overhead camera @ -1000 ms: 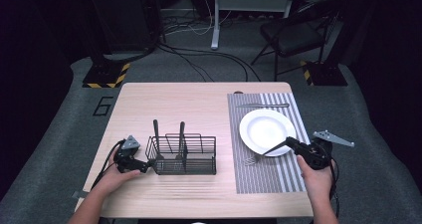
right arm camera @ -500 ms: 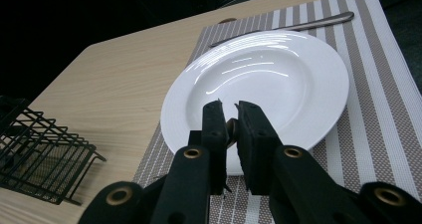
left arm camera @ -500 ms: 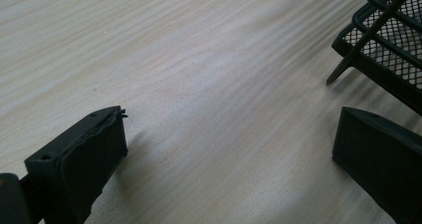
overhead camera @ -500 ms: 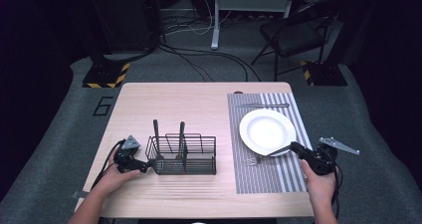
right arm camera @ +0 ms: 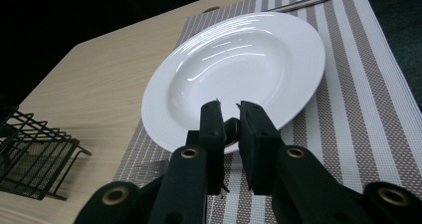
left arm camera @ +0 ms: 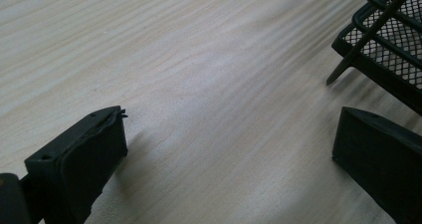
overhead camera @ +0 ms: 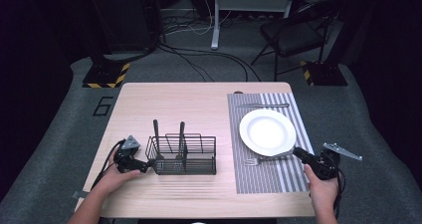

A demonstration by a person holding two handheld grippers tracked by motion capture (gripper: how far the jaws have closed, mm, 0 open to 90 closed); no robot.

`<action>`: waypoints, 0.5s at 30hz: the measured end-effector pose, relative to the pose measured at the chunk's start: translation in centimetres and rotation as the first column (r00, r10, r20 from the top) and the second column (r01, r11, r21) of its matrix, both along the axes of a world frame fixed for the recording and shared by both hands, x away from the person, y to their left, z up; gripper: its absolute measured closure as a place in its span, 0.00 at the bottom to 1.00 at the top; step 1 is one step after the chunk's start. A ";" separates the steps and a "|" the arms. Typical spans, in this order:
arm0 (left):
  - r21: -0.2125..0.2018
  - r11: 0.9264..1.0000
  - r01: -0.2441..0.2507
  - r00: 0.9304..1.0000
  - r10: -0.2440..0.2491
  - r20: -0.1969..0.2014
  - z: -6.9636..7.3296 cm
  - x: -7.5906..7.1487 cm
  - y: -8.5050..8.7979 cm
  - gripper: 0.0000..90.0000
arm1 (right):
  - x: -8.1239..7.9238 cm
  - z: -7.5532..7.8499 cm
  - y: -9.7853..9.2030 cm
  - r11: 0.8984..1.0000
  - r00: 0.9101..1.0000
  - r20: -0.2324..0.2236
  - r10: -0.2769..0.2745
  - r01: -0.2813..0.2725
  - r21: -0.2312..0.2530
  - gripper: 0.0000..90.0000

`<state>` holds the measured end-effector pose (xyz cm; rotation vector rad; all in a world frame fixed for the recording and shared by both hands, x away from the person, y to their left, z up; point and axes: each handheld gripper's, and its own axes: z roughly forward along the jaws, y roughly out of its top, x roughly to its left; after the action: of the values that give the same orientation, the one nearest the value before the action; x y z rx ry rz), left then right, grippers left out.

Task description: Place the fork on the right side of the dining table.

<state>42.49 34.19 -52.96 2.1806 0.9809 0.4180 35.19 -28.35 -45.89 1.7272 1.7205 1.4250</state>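
Silver metal fork [overhead camera: 266, 159] lies on the striped woven placemat [overhead camera: 293, 176] just below the round white plate [overhead camera: 267, 132], its handle clamped in the right gripper [right arm camera: 228, 115]. Left gripper [left arm camera: 229, 134] (jaws spread wide) rests beside the black wire caddy [overhead camera: 184, 156].

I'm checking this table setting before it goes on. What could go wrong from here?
1. The right gripper is shut on the fork by its handle end, right beside the plate; a swing or lift could knock the plate's rim.
2. Held by one end, the fork might tilt or slip.
3. The open left gripper sits close to the wire basket; a nudge could shift it.
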 end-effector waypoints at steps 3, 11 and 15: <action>0.000 1.000 0.000 1.000 0.000 0.000 0.0 0.0 0.0 0.00 | 0.1 -0.3 -0.3 1.000 1.000 -0.004 -0.001 0.001 0.015 0.89; 0.000 1.000 0.000 1.000 0.000 0.000 0.0 0.0 0.0 0.00 | 0.2 -1.5 -1.1 0.998 0.999 -0.030 -0.020 0.021 0.053 0.88; 0.000 1.000 0.000 1.000 0.000 0.000 0.0 0.0 0.0 0.00 | 0.4 -2.0 -1.3 0.999 0.999 -0.039 -0.036 0.037 0.036 0.87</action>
<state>42.49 34.19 -52.96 2.1810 0.9808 0.4181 35.58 -29.62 -47.93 1.8072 1.6837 1.4245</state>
